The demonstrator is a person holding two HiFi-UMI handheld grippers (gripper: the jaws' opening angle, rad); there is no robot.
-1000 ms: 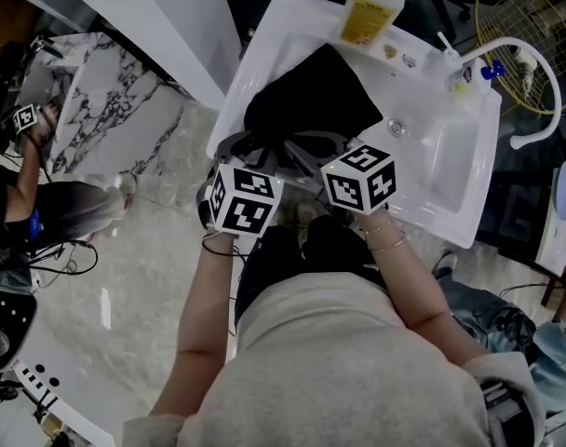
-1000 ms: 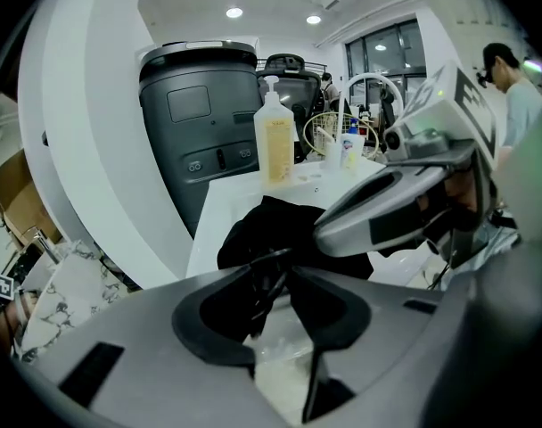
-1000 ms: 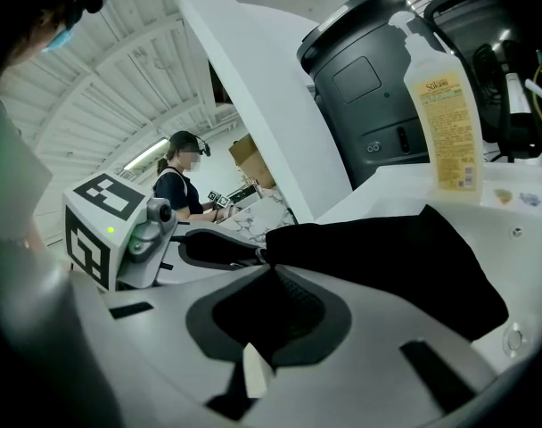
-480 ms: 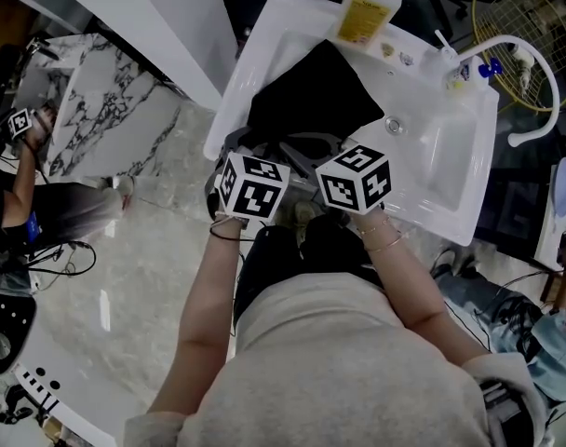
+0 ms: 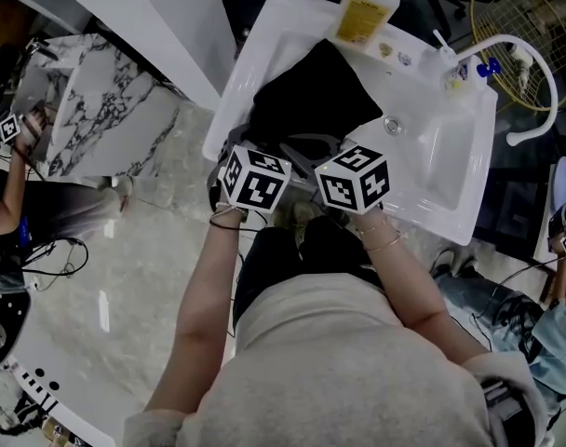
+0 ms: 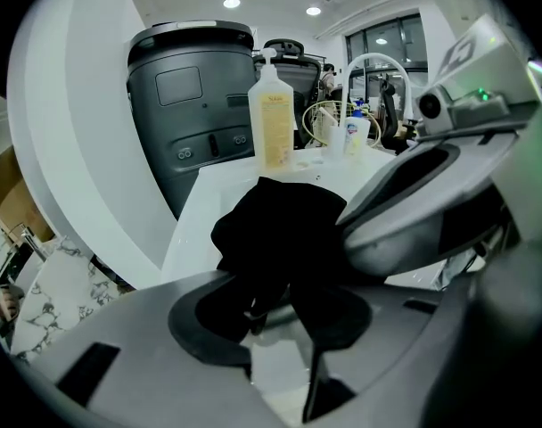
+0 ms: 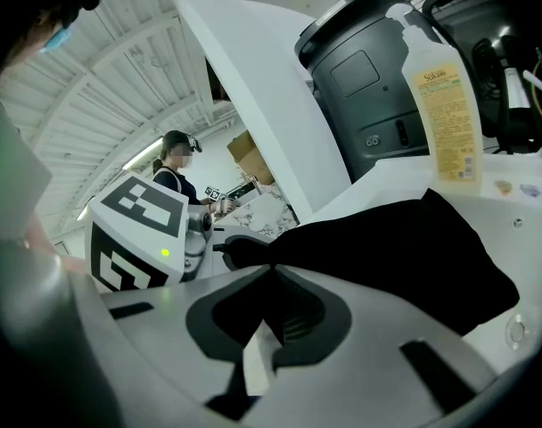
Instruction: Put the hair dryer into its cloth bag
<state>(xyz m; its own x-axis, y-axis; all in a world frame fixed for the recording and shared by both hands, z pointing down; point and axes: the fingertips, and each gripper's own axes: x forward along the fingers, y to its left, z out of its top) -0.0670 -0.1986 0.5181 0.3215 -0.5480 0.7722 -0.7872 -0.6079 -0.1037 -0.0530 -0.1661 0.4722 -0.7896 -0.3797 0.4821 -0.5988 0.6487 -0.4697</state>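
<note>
Where the head view looks down over the person's arms, the black cloth bag (image 5: 311, 96) lies on the flat part of a white sink counter (image 5: 264, 35), beside the basin and below a yellow-labelled bottle (image 5: 365, 9), with a white faucet (image 5: 506, 49) arching at the far right. Both grippers sit at the bag's near edge: the left gripper (image 5: 249, 147) at its lower left corner, the right gripper (image 5: 322, 153) just beside it. Whether the hair dryer is inside the bag cannot be told. While the left gripper view shows its jaws standing part-way apart, a bunched black fold of the bag (image 6: 280, 221) hangs down between them and appears caught there; the bottle (image 6: 271, 123) stands behind the bag, before a dark grey bin (image 6: 195, 105), and the right gripper's pale body fills the right side. As the right gripper view shows, its jaws are pressed almost together, pinching a thin edge of the bag (image 7: 405, 248), which spreads away to the right over the counter; the left gripper's marker cube (image 7: 133, 230) sits close on the left.
</note>
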